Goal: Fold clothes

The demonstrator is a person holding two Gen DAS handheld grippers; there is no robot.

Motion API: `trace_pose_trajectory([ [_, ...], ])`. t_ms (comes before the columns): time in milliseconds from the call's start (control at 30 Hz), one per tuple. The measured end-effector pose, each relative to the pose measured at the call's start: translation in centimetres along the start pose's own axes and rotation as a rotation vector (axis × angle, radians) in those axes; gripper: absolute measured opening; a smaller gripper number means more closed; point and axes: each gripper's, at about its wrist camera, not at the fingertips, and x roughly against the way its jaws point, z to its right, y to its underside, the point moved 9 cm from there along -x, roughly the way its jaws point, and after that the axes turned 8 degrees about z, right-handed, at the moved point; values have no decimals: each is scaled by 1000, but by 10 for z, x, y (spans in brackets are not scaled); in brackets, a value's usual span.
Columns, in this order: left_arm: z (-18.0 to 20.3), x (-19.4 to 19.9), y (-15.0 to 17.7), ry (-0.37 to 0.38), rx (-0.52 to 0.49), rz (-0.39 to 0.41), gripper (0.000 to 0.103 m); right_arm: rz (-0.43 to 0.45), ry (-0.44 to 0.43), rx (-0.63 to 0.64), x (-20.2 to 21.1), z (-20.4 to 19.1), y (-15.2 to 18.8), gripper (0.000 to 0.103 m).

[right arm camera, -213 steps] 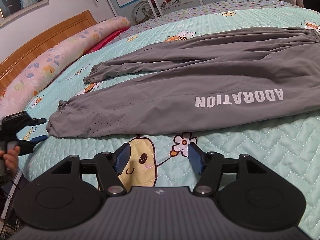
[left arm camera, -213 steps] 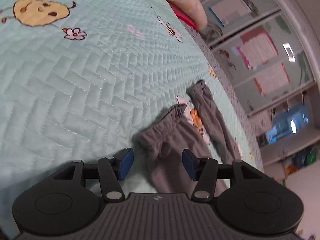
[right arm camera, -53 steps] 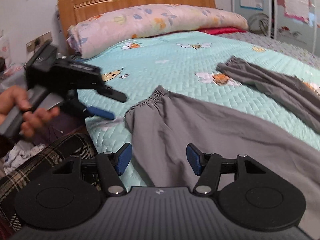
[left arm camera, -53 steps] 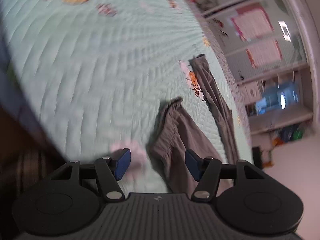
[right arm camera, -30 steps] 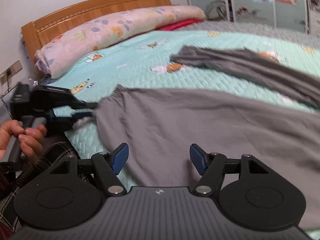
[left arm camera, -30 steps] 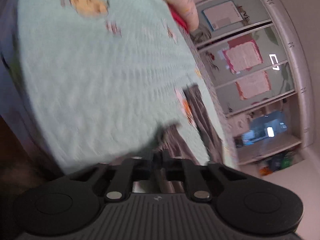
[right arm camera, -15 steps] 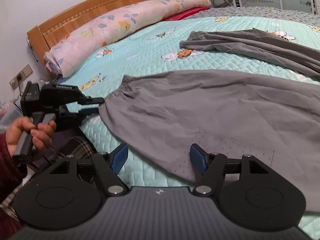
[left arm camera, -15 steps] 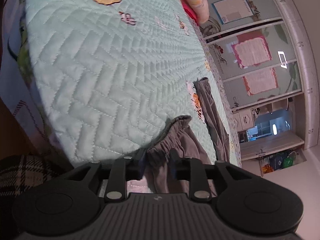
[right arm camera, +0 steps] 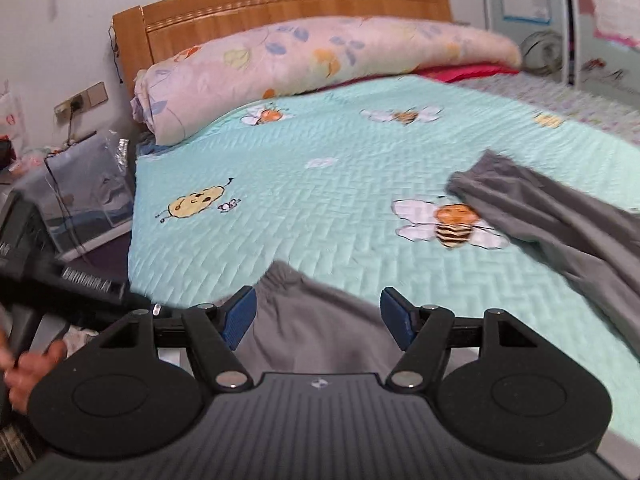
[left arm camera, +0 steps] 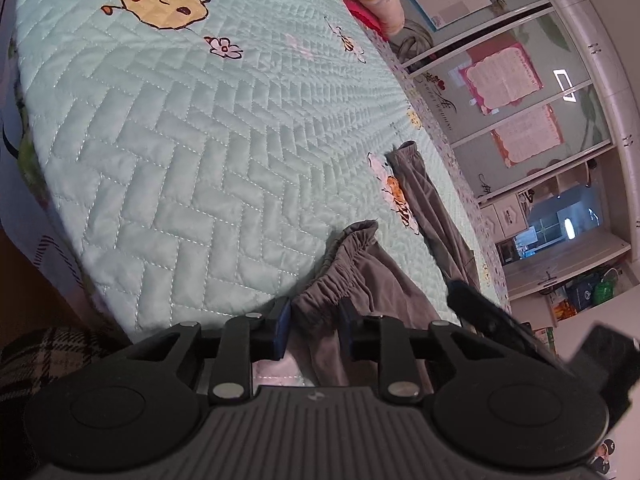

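The grey trousers [left arm camera: 380, 292] are spread on the mint quilted bedspread [left arm camera: 180, 128] of the bed, with the elastic cuff of the nearer leg at the bed's edge. That gathered cuff is seen between the narrowly parted jaws of the left gripper [left arm camera: 314, 320], which have just been closing; whether the pads press it cannot be told. The right gripper [right arm camera: 318, 318] is held wide apart over the same leg, gripping nothing. A floral bolster [right arm camera: 320, 60] is laid against the wooden headboard [right arm camera: 280, 4].
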Motion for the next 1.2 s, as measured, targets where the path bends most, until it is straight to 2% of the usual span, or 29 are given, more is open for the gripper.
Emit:
trace_pose_trajectory([
  [333, -4, 0, 1, 15, -15, -8, 23, -110, -211, 14, -54, -2, -15, 69],
  [467, -2, 1, 2, 17, -83, -7, 16, -228, -279, 47, -78, -12, 0, 64],
  [533, -1, 0, 3, 17, -118, -6, 14, -290, -288, 85, -88, -16, 11, 56],
  [567, -1, 0, 2, 19, -119, -4, 13, -304, -302, 88, -90, -18, 14, 47],
  [633, -1, 0, 0, 24, -119, 2, 11, -316, -329, 92, -90, -26, 15, 8],
  [667, -1, 0, -1, 26, -119, 5, 10, -323, -324, 112, -90, -29, 15, 6],
  [767, 3, 2, -19, 40, -133, 54, 9, -291, -299, 154, -89, -37, 5, 5],
  [900, 12, 19, -66, 49, -172, 177, 8, -172, -297, 118, -97, -39, -38, 5],
  [967, 9, 21, -84, 10, -206, 207, 8, -126, -291, 111, -109, -43, -53, 6],
  [1033, 1, 9, -88, -46, -233, 151, 9, -111, -267, 111, -128, -46, -58, 11],
  [1100, -14, -4, -86, -104, -208, 80, 11, -116, -204, 127, -145, -41, -53, 26],
  [1133, -22, -7, -84, -132, -185, 62, 13, -114, -159, 137, -150, -38, -50, 28],
  [1200, -31, 0, -85, -155, -134, 101, 14, -69, -87, 120, -137, -30, -51, 30],
])
